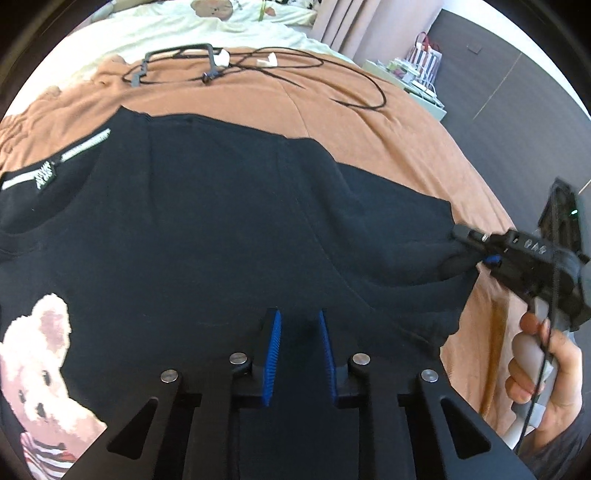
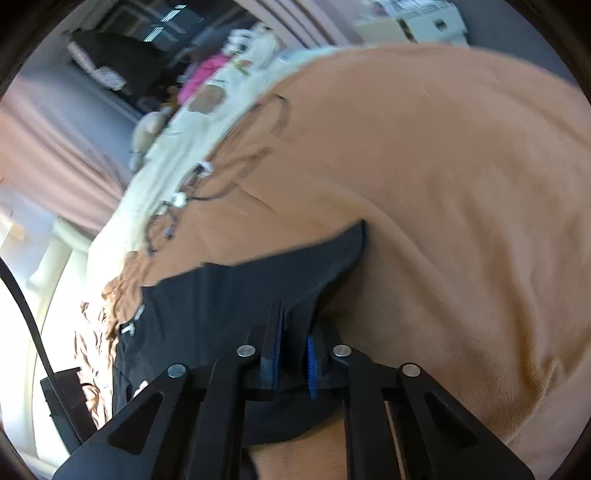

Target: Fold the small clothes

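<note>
A: While we log this moment, we note the black T-shirt (image 1: 221,221) lies spread flat on the brown blanket (image 1: 332,92) that covers the bed, collar and neck label toward the left of the left wrist view, the bear print (image 1: 40,369) at lower left.

B: Agreed. Where do we put the left gripper (image 1: 300,321)?

A: Low over the shirt's near edge. Its blue pads (image 1: 274,347) stand a narrow gap apart with black cloth beneath and between them; we cannot tell whether they press on the fabric.

B: And the right gripper (image 1: 461,236)?

A: At the shirt's right edge, by the sleeve. In the right wrist view its fingers (image 2: 275,343) are clenched on a raised fold of the black fabric, which bunches up around the tips. A hand (image 1: 535,369) holds its grey handle at the right of the left wrist view.

B: Other items for the record?

A: A black cable (image 1: 295,66) loops on the blanket beyond the shirt, well apart from it, next to a black frame-like part (image 1: 177,55). A cream bedcover (image 1: 184,22) lies further back. The right wrist view is blurred, so we read no finer detail there.
</note>
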The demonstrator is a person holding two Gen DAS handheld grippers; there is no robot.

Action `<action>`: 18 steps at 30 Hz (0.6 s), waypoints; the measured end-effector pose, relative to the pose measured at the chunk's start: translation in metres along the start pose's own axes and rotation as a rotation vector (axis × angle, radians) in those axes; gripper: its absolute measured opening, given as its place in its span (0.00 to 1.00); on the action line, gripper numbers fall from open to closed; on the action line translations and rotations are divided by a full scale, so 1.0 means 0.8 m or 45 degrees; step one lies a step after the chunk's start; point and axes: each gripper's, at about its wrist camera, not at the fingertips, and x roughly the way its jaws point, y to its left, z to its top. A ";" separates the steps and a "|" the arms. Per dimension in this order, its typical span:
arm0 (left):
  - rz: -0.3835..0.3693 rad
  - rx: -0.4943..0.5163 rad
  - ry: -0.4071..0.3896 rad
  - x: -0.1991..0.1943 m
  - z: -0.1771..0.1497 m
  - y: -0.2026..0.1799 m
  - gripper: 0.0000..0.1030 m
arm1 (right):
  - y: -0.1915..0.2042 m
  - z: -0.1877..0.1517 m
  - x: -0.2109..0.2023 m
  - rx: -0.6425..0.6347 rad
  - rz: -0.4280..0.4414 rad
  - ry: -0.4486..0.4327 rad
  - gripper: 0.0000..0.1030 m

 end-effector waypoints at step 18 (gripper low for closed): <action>0.004 -0.131 -0.052 -0.048 0.002 0.027 0.21 | 0.139 -0.031 -0.043 -0.325 0.190 0.017 0.03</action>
